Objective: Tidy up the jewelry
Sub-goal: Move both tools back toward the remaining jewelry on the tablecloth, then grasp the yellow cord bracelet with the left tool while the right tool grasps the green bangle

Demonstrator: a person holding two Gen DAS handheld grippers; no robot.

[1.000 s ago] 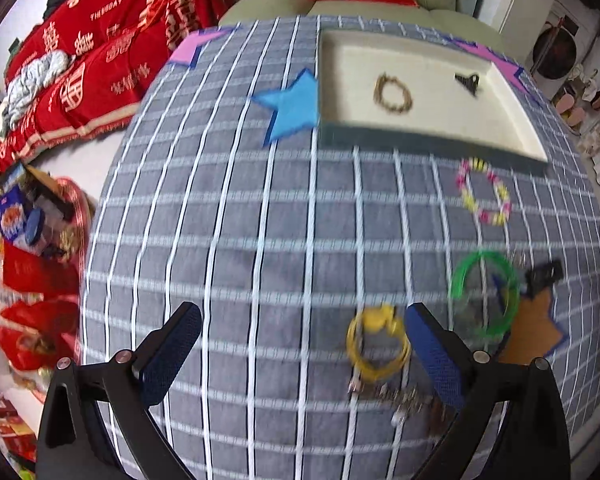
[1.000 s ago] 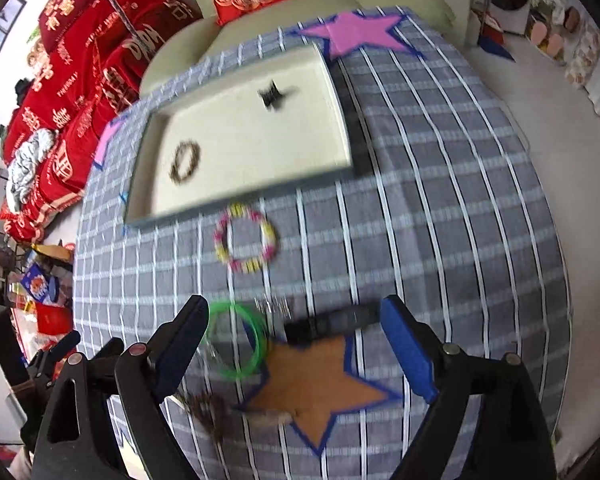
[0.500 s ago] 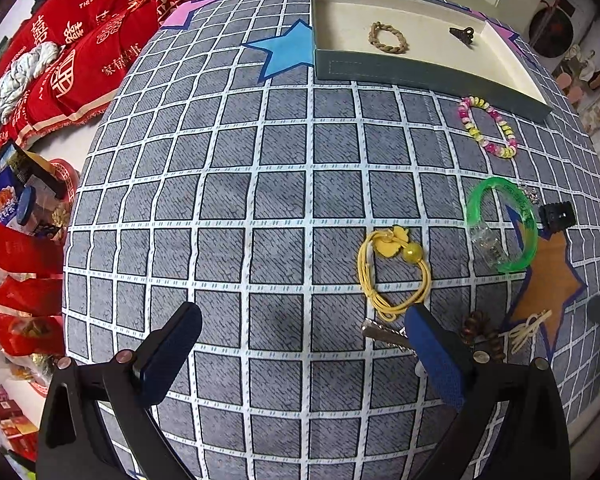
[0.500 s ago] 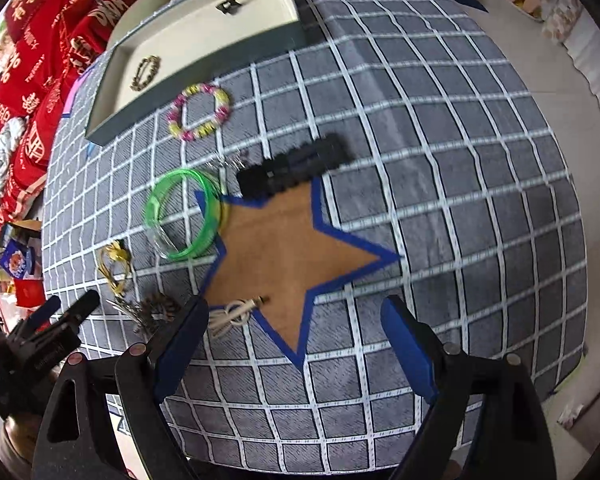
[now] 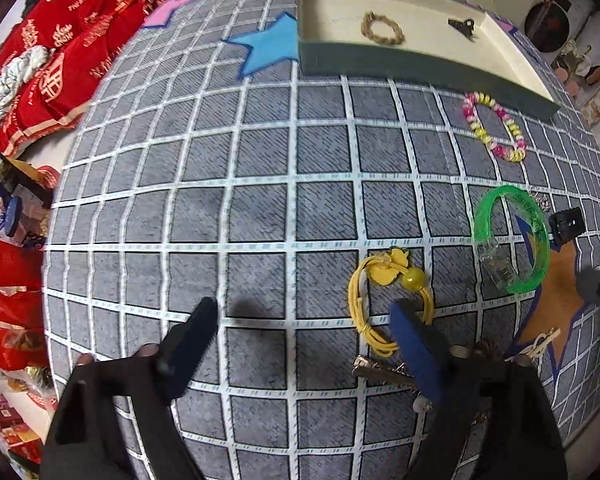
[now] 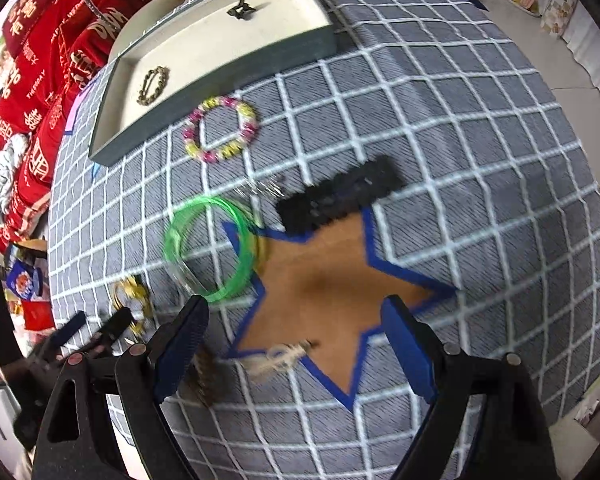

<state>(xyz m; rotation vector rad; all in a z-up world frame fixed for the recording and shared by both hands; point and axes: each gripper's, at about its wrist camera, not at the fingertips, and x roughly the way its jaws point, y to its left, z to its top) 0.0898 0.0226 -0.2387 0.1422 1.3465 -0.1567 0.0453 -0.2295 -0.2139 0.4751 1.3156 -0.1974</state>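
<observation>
Fingers of the left gripper (image 5: 304,344) stand wide apart over the checked cloth on the desk (image 5: 180,216), and they have just been closing in a little, with only bare cloth between them. The yellow hair tie (image 5: 384,300) lies beside its right finger, which covers part of the loop, though I cannot tell if they touch. A silver clip (image 5: 380,374) sits just below that tie.

The right gripper (image 6: 296,346) also has its fingers spread, holding nothing, above the brown star patch (image 6: 332,288). A small pale piece (image 6: 280,358) lies between them on the star's edge. The green bangle (image 6: 208,248) rests at the star's left point, the black clip (image 6: 340,200) across its top, and the pink-and-yellow bead bracelet (image 6: 220,130) farther up, near the tray (image 6: 256,60). Inside the tray lie a brown bead bracelet (image 6: 153,85) and a small black clip (image 6: 242,10), well apart.
</observation>
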